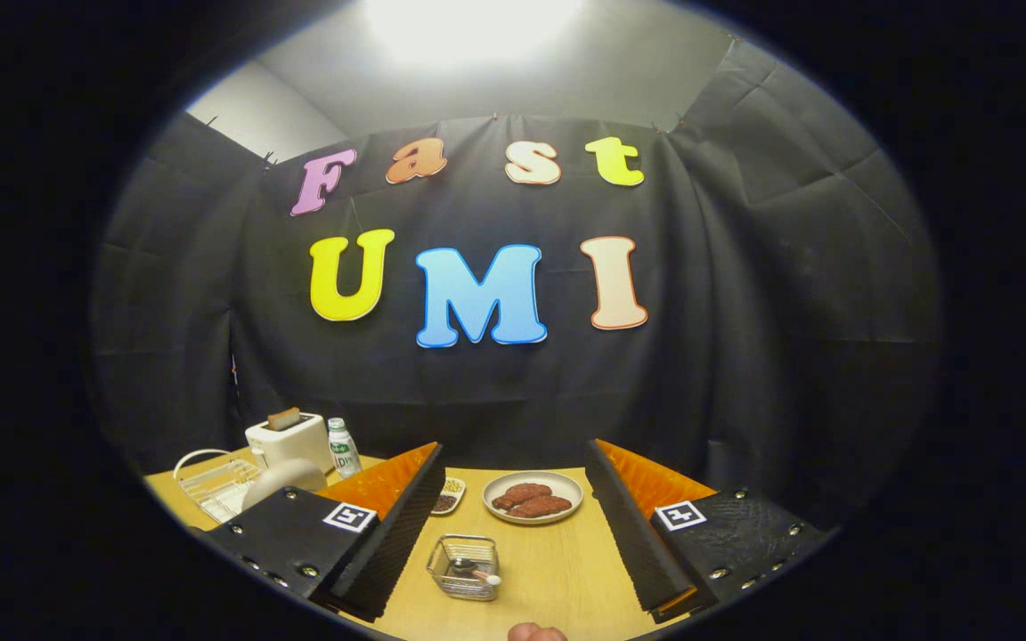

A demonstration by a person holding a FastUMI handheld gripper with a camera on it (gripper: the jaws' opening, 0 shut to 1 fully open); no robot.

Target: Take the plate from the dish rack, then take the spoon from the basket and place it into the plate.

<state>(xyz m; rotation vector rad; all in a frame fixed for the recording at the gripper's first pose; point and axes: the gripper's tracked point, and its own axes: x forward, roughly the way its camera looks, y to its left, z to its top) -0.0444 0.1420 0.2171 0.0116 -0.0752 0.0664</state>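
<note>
My gripper (513, 543) hangs above the near part of the bench (566, 570), fingers spread wide apart and holding nothing. The wire basket (465, 567) sits between them, just ahead, and I can make out the spoon (475, 571) lying inside it. The dish rack (219, 485) stands at the bench's far left corner, and a pale rounded shape beside it looks like the plate (286, 476), though my left finger hides part of it. So I judge nothing is done yet: the plate must come out first, then the spoon goes into it
</note>
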